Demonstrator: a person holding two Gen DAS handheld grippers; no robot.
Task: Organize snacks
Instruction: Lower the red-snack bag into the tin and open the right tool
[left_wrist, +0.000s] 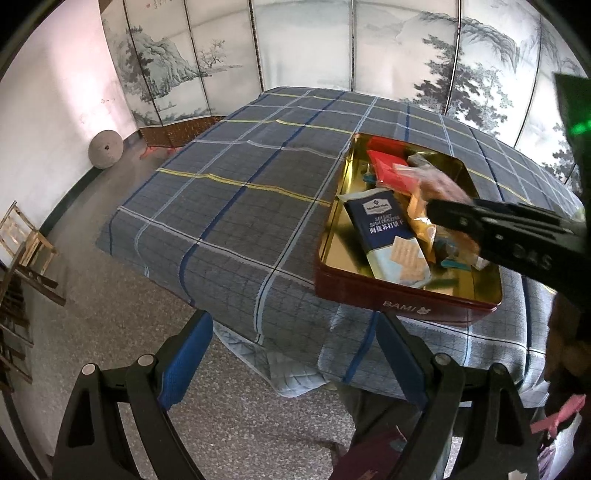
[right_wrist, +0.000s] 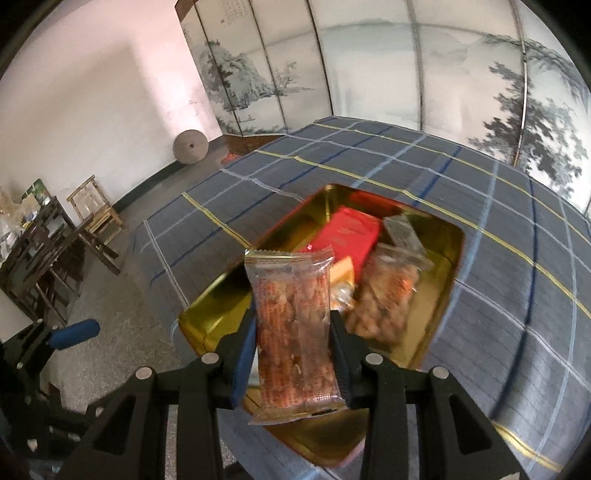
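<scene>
A red tin (left_wrist: 402, 299) with a gold inside (right_wrist: 207, 310) sits on the plaid-covered table, near its front edge. In it lie a navy cracker pack (left_wrist: 388, 229), a red box (right_wrist: 347, 232), a clear bag of brown snacks (right_wrist: 384, 295) and other small packets. My right gripper (right_wrist: 293, 332) is shut on a clear packet of reddish-brown snack bars (right_wrist: 291, 332), held above the tin. From the left wrist view it reaches in from the right, the packet (left_wrist: 439, 184) blurred over the tin. My left gripper (left_wrist: 293, 332) stands open and empty, in front of the table's edge.
The plaid cloth (left_wrist: 229, 192) covers the table left of and behind the tin. A painted folding screen (left_wrist: 303, 44) stands behind. A round stone (left_wrist: 105, 148) leans on the wall, and wooden chairs (right_wrist: 92, 218) stand on the floor at left.
</scene>
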